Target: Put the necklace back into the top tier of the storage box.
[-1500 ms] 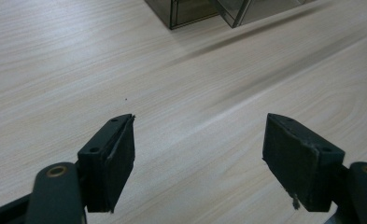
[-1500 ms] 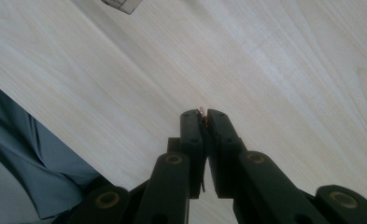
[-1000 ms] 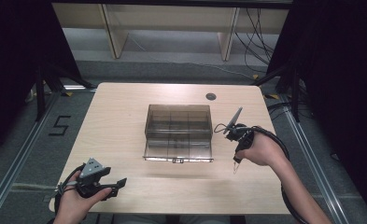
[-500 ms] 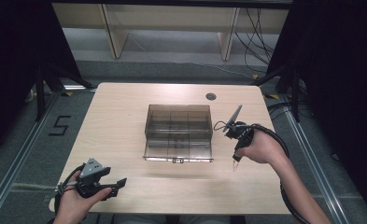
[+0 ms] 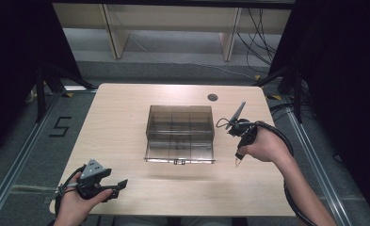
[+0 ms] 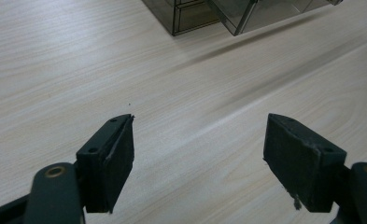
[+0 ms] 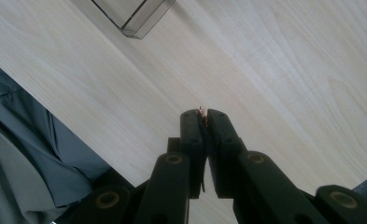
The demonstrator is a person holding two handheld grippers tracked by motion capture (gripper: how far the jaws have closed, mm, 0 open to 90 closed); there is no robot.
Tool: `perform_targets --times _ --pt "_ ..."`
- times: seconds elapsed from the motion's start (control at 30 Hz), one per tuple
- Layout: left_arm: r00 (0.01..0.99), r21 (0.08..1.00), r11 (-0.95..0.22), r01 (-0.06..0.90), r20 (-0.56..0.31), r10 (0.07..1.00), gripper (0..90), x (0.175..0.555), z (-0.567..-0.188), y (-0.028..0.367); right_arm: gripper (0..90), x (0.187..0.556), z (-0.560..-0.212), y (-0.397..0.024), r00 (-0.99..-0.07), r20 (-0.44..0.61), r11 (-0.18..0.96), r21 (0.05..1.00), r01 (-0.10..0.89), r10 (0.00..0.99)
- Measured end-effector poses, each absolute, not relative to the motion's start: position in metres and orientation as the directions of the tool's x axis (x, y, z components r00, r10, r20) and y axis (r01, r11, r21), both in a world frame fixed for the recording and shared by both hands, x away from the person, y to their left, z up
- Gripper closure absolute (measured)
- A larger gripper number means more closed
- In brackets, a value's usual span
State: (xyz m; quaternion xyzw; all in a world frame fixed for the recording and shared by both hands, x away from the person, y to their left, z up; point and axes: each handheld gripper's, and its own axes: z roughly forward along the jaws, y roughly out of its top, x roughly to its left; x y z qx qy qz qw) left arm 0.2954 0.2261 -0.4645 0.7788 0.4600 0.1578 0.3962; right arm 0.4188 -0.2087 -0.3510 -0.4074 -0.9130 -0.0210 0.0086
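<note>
Big light wood table (image 5: 126, 122) is taking up most of the scene, and sitting right in the middle is a smoky clear plastic organizer box (image 5: 180, 134) with little compartments – its lid is lying open toward the person's edge. The left gripper (image 5: 119, 184) is hanging out near the front-left corner, well apart from the box, jaws spread wide over bare wood. The right gripper (image 5: 238, 161) is pointing down just beside the box's right side – its jaws are pressed together, pinching some tiny orange-ish bit (image 7: 202, 113) at the tips, too small to tell what it is
</note>
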Motion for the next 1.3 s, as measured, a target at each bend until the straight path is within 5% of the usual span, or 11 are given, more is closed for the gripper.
perform_targets --times 1.3 --pt "0.529 0.755 -0.266 0.599 -0.125 0.839 24.7 0.296 -0.465 0.226 85.9 0.432 -0.326 -0.189 -0.715 0.003 0.714 0.052 0.698 0.699"
